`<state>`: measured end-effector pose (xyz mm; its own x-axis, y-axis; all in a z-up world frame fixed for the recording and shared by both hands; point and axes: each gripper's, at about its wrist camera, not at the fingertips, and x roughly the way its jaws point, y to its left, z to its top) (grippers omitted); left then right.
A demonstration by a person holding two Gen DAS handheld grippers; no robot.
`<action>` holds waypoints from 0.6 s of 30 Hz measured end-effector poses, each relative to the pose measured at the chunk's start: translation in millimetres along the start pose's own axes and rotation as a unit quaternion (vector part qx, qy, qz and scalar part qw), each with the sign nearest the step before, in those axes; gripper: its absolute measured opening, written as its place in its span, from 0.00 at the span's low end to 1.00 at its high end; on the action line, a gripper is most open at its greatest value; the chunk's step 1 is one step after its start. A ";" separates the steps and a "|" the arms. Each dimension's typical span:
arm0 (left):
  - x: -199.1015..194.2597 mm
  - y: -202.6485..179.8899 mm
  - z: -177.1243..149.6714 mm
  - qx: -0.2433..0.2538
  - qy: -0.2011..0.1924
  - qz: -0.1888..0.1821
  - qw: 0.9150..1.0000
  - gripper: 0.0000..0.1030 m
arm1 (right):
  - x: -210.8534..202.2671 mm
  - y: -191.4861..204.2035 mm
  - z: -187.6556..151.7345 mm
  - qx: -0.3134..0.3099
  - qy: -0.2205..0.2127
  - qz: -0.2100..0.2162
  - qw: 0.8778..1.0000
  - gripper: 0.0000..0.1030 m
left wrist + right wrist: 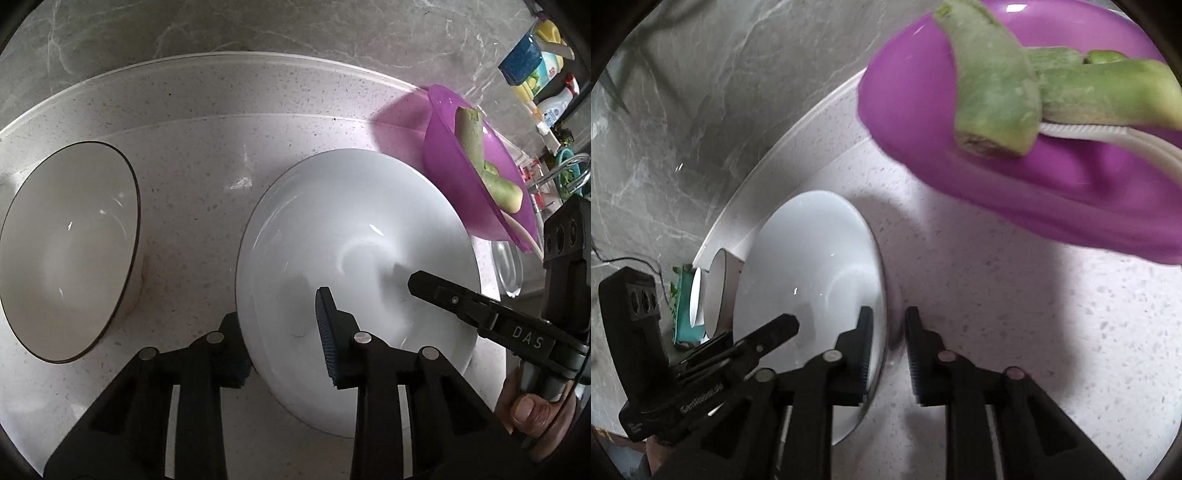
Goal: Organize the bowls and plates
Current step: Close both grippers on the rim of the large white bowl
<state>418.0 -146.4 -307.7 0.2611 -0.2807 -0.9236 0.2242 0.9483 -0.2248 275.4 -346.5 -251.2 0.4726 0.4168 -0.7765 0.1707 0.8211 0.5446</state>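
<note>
Left wrist view: left gripper [284,332] straddles the near-left rim of the white bowl [354,236], one finger outside the wall, one inside, jaws closed down on the rim. Right gripper [417,282] comes in from the right w/ a finger over the bowl's inside; a hand [532,406] holds its handle. Dark-rimmed bowl [70,251] sits apart on the left, purple bowl [476,166] w/ green veg pieces [491,162] just behind the white one, all on the speckled counter [207,177]. Right wrist view: right gripper [886,350] pinches the bowl's [812,266] right rim, one pad inside, one outside; looks gripped, though contact is hard to confirm. Left gripper [790,325] shows opposite. Step in hand, I'd say: two-sided lift of the white bowl. To do it well: raise both sides together and level, keep the squeeze even so the glossy rim doesn't slip, clear the purple bowl, then nest into the dark-rimmed one or stack per plan.
</note>
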 end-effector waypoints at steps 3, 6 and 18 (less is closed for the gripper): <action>2.2 -2.6 -0.5 0.004 0.001 0.004 1.000 0.24 | -0.3 1.8 0.0 -0.009 0.001 -0.003 1.000 0.18; 1.3 -4.4 -3.0 0.006 0.003 0.004 1.000 0.22 | -1.6 4.3 -0.1 -0.016 0.003 -0.012 1.000 0.18; -29.9 -17.6 -25.0 0.017 0.000 0.004 1.000 0.22 | -20.4 12.0 -15.6 -0.025 0.000 -0.019 1.000 0.18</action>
<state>382.8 -151.0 -284.0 0.2637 -0.2726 -0.9253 0.2545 0.9449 -0.2059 254.3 -339.0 -233.7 0.4670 0.3846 -0.7963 0.1456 0.8547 0.4983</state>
